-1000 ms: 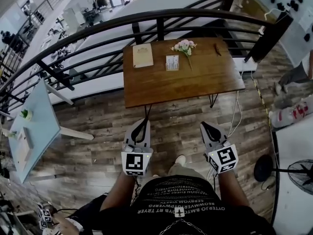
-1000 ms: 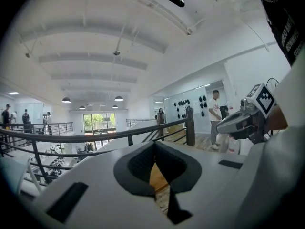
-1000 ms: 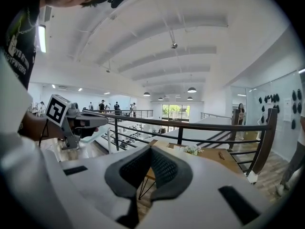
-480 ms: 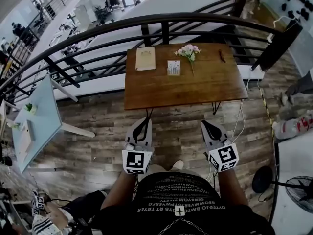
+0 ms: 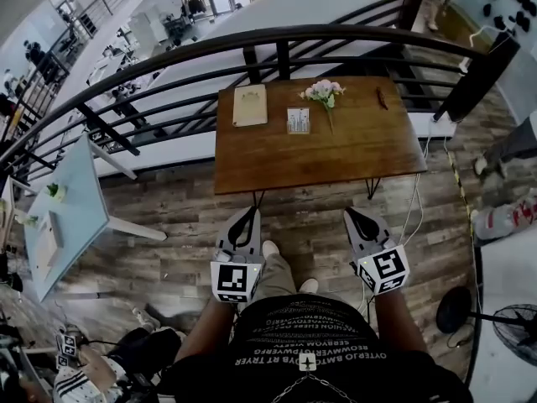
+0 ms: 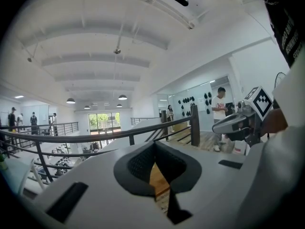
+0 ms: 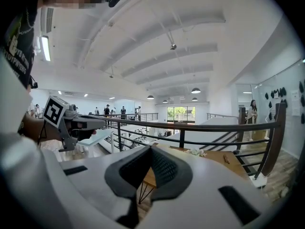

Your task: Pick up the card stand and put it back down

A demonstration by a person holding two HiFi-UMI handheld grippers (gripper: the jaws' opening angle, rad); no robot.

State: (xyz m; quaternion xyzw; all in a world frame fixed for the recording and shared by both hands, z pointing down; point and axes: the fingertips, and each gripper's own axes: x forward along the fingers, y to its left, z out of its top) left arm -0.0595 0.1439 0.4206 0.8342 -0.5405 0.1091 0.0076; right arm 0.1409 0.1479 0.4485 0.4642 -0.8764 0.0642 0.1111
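Note:
The card stand is a small upright holder with a pale printed card. It stands near the back middle of the wooden table in the head view. My left gripper and right gripper are held side by side over the plank floor, short of the table's near edge and well apart from the stand. Both are shut with nothing in them. In the left gripper view the left gripper's dark pads meet at the tip. The right gripper view shows the right gripper's pads also together, pointing at the table.
On the table a tan notebook lies left of the stand, pink flowers right of it, and a small dark object farther right. A black railing runs behind the table. A pale blue table stands at the left, a fan at the lower right.
The person has stepped toward the table; a shoe now shows between the grippers. Both grippers stay shut and side by side, carried slightly forward.

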